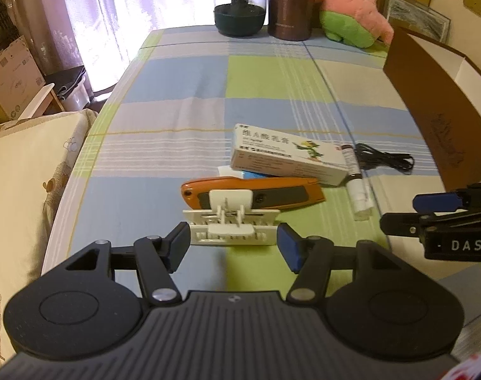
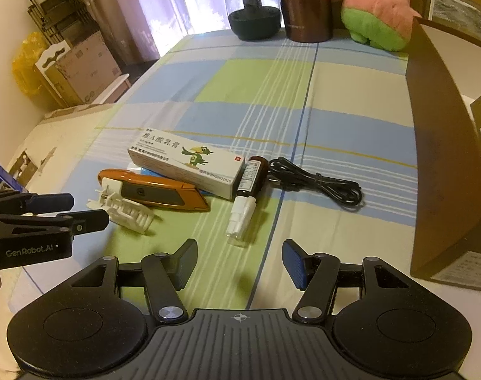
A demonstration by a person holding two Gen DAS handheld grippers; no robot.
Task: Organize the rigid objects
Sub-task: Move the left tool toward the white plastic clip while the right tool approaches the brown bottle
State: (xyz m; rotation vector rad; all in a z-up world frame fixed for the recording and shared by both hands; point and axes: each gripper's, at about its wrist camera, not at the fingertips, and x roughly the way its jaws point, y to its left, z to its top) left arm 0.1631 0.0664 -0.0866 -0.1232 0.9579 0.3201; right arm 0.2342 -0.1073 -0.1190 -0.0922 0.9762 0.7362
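Note:
A white plastic clip [image 1: 232, 226] [image 2: 123, 207] lies on the checked cloth. My left gripper [image 1: 233, 247] is open, its fingers on either side of the clip's near edge, not closed on it. Behind the clip lie an orange utility knife [image 1: 256, 193] [image 2: 155, 191], a white medicine box [image 1: 288, 155] [image 2: 186, 166], a small spray bottle [image 1: 357, 183] [image 2: 245, 190] and a coiled black cable [image 1: 383, 158] [image 2: 319, 183]. My right gripper [image 2: 240, 264] is open and empty, just short of the spray bottle. It shows at the right in the left wrist view [image 1: 411, 215].
A brown open cardboard box [image 1: 436, 101] [image 2: 443, 158] stands at the right. At the table's far end stand a dark glass jar [image 1: 240, 3] [image 2: 253, 6], a brown canister [image 1: 291, 3] [image 2: 307, 3] and a pink star plush [image 1: 354, 9] [image 2: 379, 9]. A cushioned seat [image 1: 25, 171] is left.

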